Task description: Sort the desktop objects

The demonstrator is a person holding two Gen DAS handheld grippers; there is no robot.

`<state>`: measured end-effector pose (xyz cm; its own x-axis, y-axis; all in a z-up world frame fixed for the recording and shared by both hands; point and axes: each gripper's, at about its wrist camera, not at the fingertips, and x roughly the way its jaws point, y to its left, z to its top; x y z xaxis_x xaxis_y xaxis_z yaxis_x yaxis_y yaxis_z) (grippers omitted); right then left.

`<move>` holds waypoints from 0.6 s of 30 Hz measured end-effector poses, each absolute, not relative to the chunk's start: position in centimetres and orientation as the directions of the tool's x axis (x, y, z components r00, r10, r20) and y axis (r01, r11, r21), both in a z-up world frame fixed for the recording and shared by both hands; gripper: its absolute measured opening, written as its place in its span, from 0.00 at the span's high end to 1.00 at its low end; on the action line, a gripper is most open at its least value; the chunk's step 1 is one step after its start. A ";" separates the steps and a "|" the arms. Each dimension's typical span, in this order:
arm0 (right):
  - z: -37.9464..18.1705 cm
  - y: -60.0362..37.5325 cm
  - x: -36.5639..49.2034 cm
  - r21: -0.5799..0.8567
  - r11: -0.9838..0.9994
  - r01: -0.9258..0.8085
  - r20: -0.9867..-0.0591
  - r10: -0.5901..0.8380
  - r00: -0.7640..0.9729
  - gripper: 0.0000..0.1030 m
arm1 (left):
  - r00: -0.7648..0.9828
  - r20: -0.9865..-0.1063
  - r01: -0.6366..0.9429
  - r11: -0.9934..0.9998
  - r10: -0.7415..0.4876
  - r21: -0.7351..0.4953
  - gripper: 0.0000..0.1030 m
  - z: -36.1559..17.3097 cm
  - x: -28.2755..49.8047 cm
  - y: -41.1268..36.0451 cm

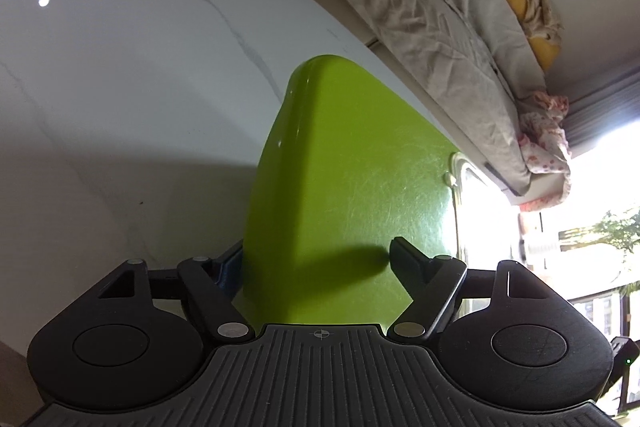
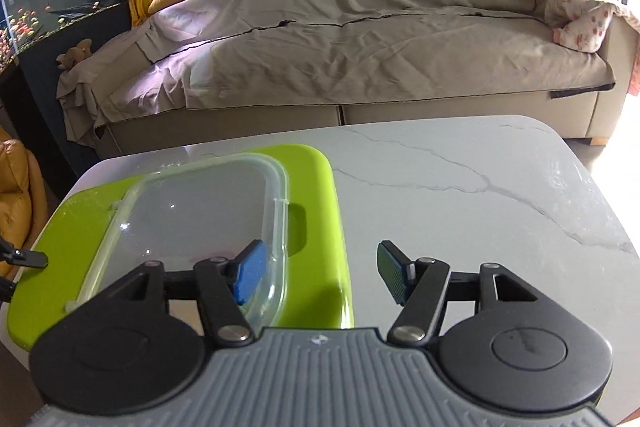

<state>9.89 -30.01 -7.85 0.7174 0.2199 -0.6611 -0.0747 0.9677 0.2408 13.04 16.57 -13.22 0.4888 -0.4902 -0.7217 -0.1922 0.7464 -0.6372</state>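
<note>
Two things show on the marble counter [image 2: 460, 187]: a clear container lid [image 2: 200, 223] lying on the green cutting board [image 2: 320, 211], whose edge the left tool [image 1: 316, 259] clamps, while the right tool [image 2: 316, 275] hovers spread, so sorting progress stays unclear.

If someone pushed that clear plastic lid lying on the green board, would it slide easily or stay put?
The clear plastic lid looks thin and empty, so it is probably light and would shift at a light push. The lime-green plastic board under it looks smooth and glossy, so it would likely slide rather than grip. Lying flat, it seems unlikely to tip or roll.
</note>
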 end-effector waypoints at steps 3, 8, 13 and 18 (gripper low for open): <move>-7.6 -28.9 10.7 0.205 0.974 -0.099 -0.667 0.213 0.714 0.41 | 0.478 -0.726 -0.209 0.739 -0.494 -0.640 0.22 -13.4 13.5 16.7; -8.8 -28.9 11.6 0.260 0.959 -0.116 -0.659 0.264 0.704 0.38 | 0.473 -0.737 -0.214 0.748 -0.483 -0.628 0.22 -13.3 14.8 16.5; -9.2 -29.7 11.2 0.293 0.951 -0.095 -0.654 0.272 0.706 0.43 | 0.475 -0.749 -0.199 0.773 -0.462 -0.603 0.19 -12.9 16.7 15.9; -9.3 -29.7 10.6 0.289 0.955 -0.066 -0.659 0.249 0.710 0.45 | 0.469 -0.759 -0.189 0.788 -0.452 -0.586 0.16 -12.9 18.2 15.4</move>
